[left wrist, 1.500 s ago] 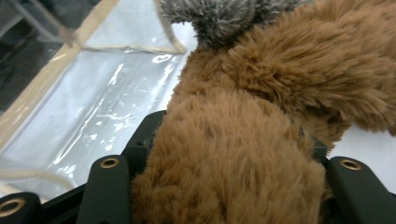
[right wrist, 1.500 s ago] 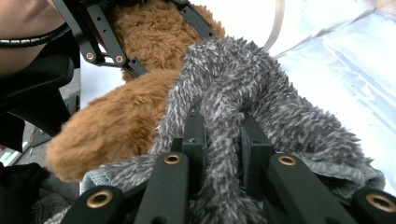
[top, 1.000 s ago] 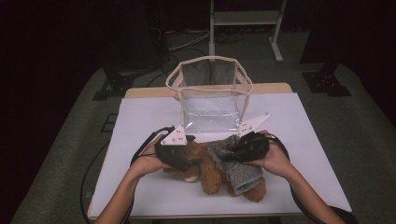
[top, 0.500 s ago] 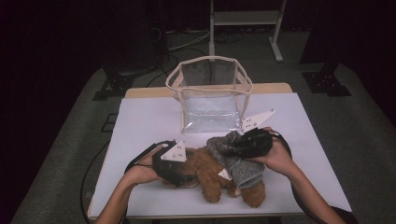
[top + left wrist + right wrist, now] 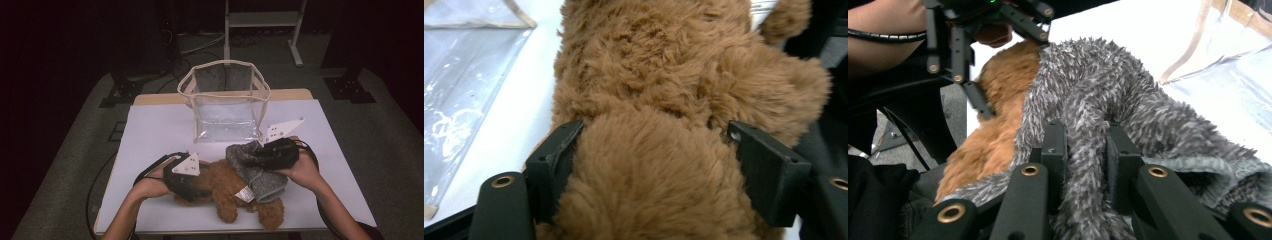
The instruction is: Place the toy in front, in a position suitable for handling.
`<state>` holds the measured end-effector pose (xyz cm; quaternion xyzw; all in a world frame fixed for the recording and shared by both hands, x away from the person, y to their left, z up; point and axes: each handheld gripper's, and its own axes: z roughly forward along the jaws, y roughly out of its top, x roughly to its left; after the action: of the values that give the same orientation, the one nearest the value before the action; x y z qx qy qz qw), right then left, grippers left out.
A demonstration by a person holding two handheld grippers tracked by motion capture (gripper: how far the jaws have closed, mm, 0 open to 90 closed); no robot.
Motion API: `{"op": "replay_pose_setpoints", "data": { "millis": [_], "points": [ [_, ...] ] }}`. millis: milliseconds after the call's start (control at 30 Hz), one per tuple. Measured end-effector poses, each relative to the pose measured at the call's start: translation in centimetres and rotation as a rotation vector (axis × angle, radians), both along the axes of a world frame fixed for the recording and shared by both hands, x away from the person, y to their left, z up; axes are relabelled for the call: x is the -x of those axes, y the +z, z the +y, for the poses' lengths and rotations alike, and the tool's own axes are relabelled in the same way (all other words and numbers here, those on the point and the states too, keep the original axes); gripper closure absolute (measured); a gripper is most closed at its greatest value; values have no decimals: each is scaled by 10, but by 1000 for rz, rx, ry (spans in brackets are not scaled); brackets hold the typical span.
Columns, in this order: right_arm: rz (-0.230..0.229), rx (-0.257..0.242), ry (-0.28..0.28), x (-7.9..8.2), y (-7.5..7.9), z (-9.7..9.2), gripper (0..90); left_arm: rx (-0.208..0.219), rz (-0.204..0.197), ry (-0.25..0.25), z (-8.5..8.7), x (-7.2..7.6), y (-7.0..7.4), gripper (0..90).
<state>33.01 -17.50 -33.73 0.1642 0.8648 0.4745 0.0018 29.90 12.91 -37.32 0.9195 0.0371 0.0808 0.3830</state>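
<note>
A brown plush teddy bear (image 5: 225, 189) lies near the table's front edge. A fuzzy grey garment (image 5: 260, 177) with a white tag is partly over it. My left gripper (image 5: 196, 187) is at the bear's left end. In the left gripper view its jaws (image 5: 656, 132) press on both sides of a rounded brown plush part (image 5: 659, 175). My right gripper (image 5: 251, 157) comes in from the right. In the right gripper view (image 5: 1087, 130) it is shut on a fold of the grey garment (image 5: 1108, 85), with the bear (image 5: 998, 115) behind.
A clear plastic bag (image 5: 226, 102) with cream trim stands open and upright at the back middle of the white table (image 5: 160, 130). Its wall appears in both gripper views (image 5: 469, 75) (image 5: 1228, 60). Cables trail from both grippers. Dark floor and furniture legs surround the table.
My left gripper has shifted slightly toward the front edge with the bear. More brown plush shows between the two grippers. The right gripper keeps its hold on the grey garment.
</note>
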Motion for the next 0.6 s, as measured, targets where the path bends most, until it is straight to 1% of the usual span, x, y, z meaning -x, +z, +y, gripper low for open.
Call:
{"op": "replay_pose_setpoints", "data": {
  "millis": [67, 100, 133, 167, 200, 233, 267, 300, 333, 367, 400, 433, 467, 500, 533, 567, 600],
  "points": [
    [3, 7, 5, 0, -2, 2, 740, 4, 1, -3, 2, 1, 2, 252],
    [10, 16, 14, 1, -5, 5, 740, 9, 9, 3, 3, 0, 4, 235],
    [23, 20, 28, 3, -8, 8, 742, 17, 15, 14, 2, -1, 5, 235],
    [31, 21, 47, 8, -14, 12, 743, 37, 21, 30, 0, -4, 9, 200],
    [33, 22, 61, 11, -16, 14, 743, 37, 21, 30, 0, -4, 9, 192],
    [35, 14, 76, 14, -16, 14, 743, 15, 29, 29, -4, -6, 6, 187],
    [35, 14, 76, 14, -16, 14, 743, 15, 29, 29, -4, -6, 6, 191],
    [34, 11, 83, 16, -14, 13, 742, -11, 33, 25, -7, -7, 3, 191],
    [15, 19, 77, 19, -11, 11, 741, -30, 24, 10, -8, -6, 0, 223],
    [-11, 15, 53, 21, -4, 3, 739, -20, 25, 5, -8, -4, -2, 227],
    [-11, 15, 53, 21, -4, 3, 739, -20, 25, 5, -8, -4, -2, 232],
    [-13, 9, 43, 20, -2, -2, 739, -18, 24, 3, -7, -3, -2, 232],
    [-16, 6, 20, 19, -2, -11, 738, -19, 24, -7, -6, -2, -1, 232],
    [-16, 6, 20, 19, -2, -11, 738, -19, 24, -7, -6, -2, -1, 232],
    [-10, -2, 14, 19, -3, -14, 739, -18, 26, -11, -6, -2, 0, 232],
    [5, -14, 9, 18, -8, -16, 740, -17, 29, -10, -7, -2, 0, 222],
    [5, -14, 9, 18, -8, -16, 740, -18, 32, -10, -8, -4, 2, 222]
  ]
}}
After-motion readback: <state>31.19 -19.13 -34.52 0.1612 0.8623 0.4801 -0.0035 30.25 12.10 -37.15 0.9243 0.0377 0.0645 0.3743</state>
